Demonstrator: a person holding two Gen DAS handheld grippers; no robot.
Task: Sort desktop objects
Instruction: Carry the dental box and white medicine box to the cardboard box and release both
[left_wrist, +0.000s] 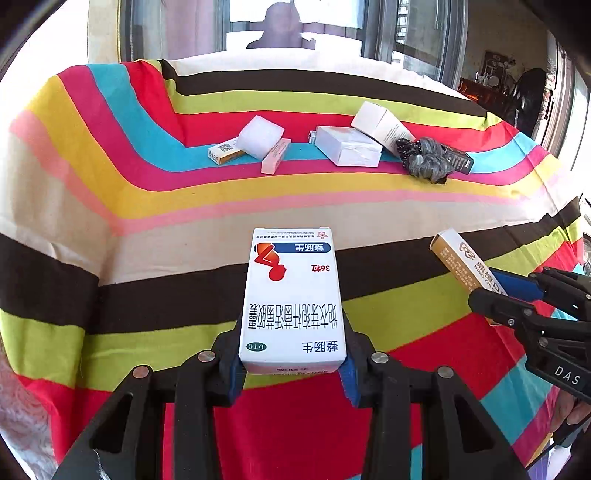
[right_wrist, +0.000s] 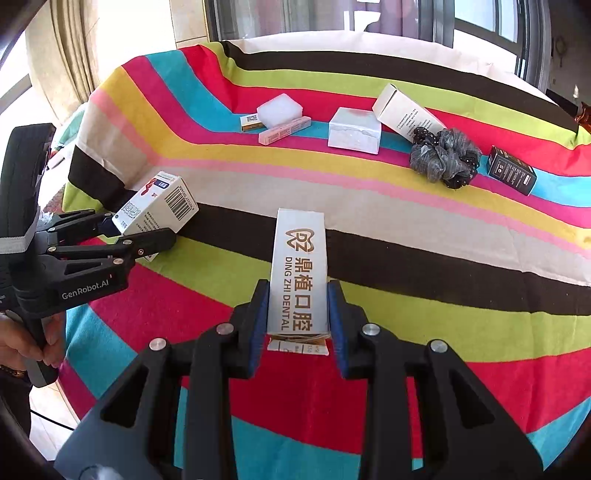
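The left gripper (left_wrist: 291, 369) has its jaws clamped on a white medicine box (left_wrist: 293, 299), while the right gripper (right_wrist: 297, 325) grips a dental toothpaste box (right_wrist: 298, 273) above the striped surface (right_wrist: 406, 229).

Left gripper (right_wrist: 142, 242): matte black linkage frame, silver rivets, blue pads inside the jaws, white "GenRobot.AI" lettering, grey band above it. Right gripper (right_wrist: 297, 314): same black build; "DAS" printed on its side. Bare-skinned hand (right_wrist: 27, 347).

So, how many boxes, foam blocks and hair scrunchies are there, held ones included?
Boxes: 7 (medicine box, dental box, yellow box, pink box, flat white box, tall white box, black box)
Foam block: 1
Scrunchies: 2 (grey scrunchie, dotted black scrunchie)
Total: 10
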